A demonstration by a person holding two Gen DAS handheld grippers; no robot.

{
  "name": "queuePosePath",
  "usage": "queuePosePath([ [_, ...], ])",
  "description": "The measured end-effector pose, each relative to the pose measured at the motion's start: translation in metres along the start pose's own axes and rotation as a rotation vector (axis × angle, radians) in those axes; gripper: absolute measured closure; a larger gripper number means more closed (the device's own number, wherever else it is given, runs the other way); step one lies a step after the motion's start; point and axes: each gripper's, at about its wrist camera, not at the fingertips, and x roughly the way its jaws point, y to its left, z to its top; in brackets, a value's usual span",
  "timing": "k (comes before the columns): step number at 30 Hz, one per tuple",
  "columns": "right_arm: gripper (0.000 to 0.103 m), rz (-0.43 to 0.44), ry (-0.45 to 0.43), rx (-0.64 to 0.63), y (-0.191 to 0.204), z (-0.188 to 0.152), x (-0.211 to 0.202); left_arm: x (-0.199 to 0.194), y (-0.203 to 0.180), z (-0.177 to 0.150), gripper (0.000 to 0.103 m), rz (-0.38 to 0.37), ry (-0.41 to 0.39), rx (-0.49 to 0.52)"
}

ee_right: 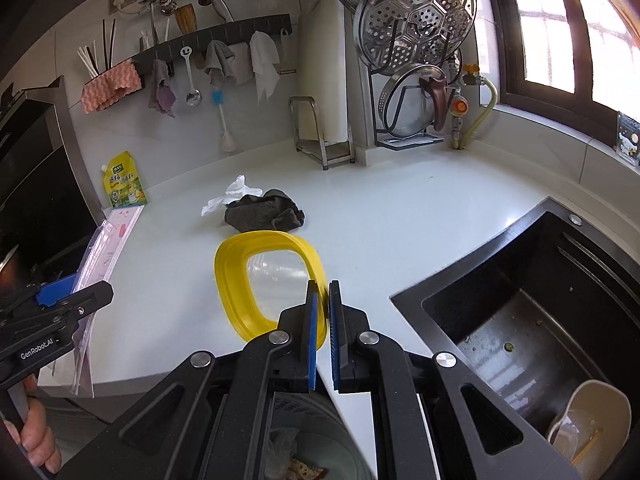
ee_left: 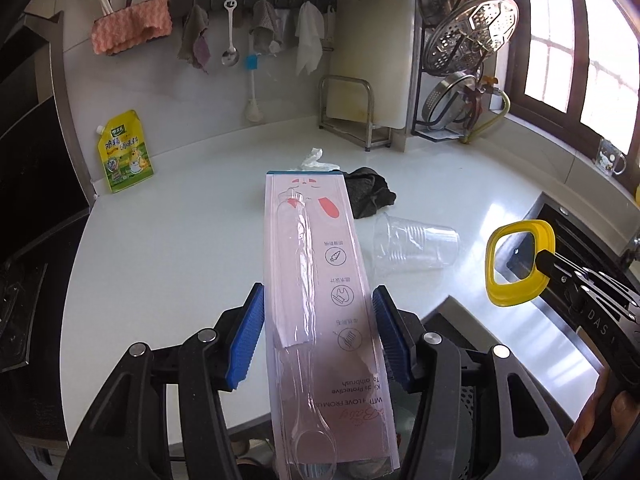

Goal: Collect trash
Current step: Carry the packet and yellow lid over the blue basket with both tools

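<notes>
A pink toothbrush package with a clear blister lies lengthwise between the blue pads of my left gripper. The pads stand just off its edges, so the grip is unclear. It also shows in the right wrist view. My right gripper is shut on the rim of a yellow lid with a clear middle, held above the counter; it also shows in the left wrist view. Clear plastic cups, a white tissue and a dark grey cloth lie on the white counter.
A bin with scraps stands below the counter's front edge. A black sink with a bowl is at the right. A yellow seasoning pouch, a cutting-board stand and a lid rack stand at the back.
</notes>
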Motion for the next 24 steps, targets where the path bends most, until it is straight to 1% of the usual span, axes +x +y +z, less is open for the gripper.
queuePosePath([
  [7, 0.098, -0.036, 0.025, 0.007, 0.006, -0.050, -0.029, -0.024, -0.015, -0.042, 0.050, -0.004, -0.005, 0.039],
  [10, 0.098, -0.046, 0.041, 0.007, 0.009, -0.067, -0.037, -0.031, -0.018, -0.057, 0.050, -0.025, 0.003, 0.038],
  [12, 0.098, -0.059, 0.051, -0.001, 0.011, -0.077, -0.042, -0.032, -0.019, -0.067, 0.050, -0.036, 0.021, 0.030],
  [15, 0.098, -0.069, 0.064, -0.012, 0.014, -0.093, -0.049, -0.035, -0.024, -0.083, 0.050, -0.025, 0.020, 0.038],
  [19, 0.098, -0.066, 0.090, -0.005, 0.014, -0.112, -0.052, -0.034, -0.030, -0.102, 0.050, -0.023, 0.021, 0.032],
  [24, 0.098, -0.064, 0.120, 0.002, 0.012, -0.129, -0.052, -0.027, -0.040, -0.117, 0.050, -0.039, 0.053, 0.039],
])
